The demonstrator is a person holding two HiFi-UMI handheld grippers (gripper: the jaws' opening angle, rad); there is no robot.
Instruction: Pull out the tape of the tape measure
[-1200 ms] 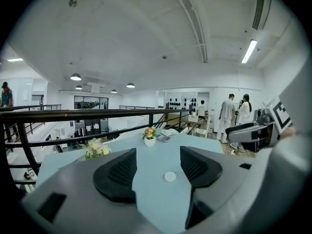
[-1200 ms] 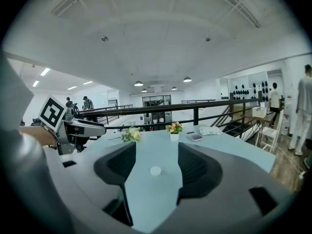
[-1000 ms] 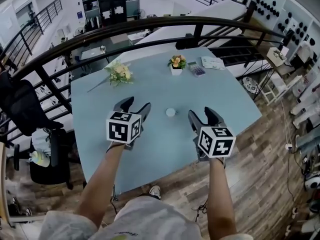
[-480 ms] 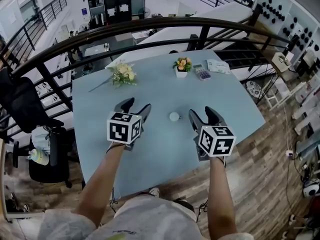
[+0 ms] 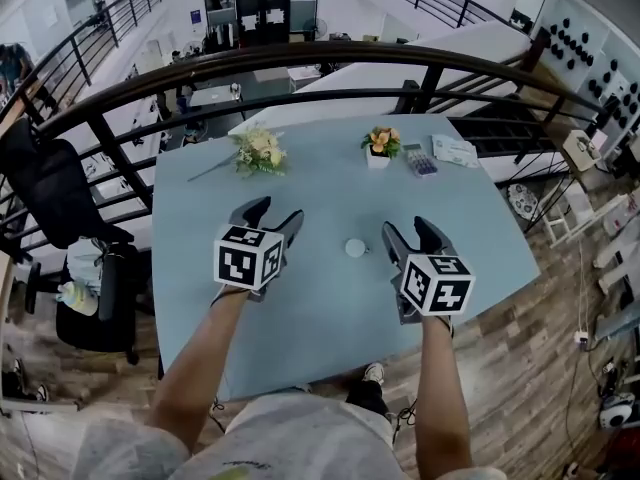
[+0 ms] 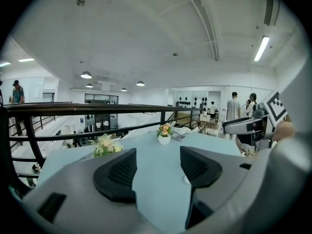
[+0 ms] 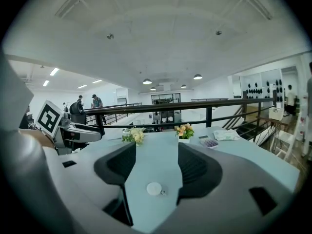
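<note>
A small round white tape measure (image 5: 355, 248) lies on the pale blue table (image 5: 320, 308), between my two grippers. In the right gripper view the tape measure (image 7: 154, 188) sits low between the jaws, a short way ahead. My left gripper (image 5: 268, 218) hovers to its left, open and empty. My right gripper (image 5: 415, 236) hovers just to its right, open with nothing held. In the left gripper view my left gripper (image 6: 158, 172) looks across the table, and a sliver of the tape measure (image 6: 185, 180) peeks out beside the right jaw.
At the table's far side stand a loose flower bouquet (image 5: 258, 150), a small white pot of orange flowers (image 5: 379, 145), a calculator (image 5: 421, 159) and a packet (image 5: 456, 150). A dark railing (image 5: 300, 58) curves behind the table. A black chair (image 5: 60, 208) stands at left.
The head view has shifted slightly, so the table and tape measure sit a little lower and to the right. Both grippers hold about the same places, still open.
</note>
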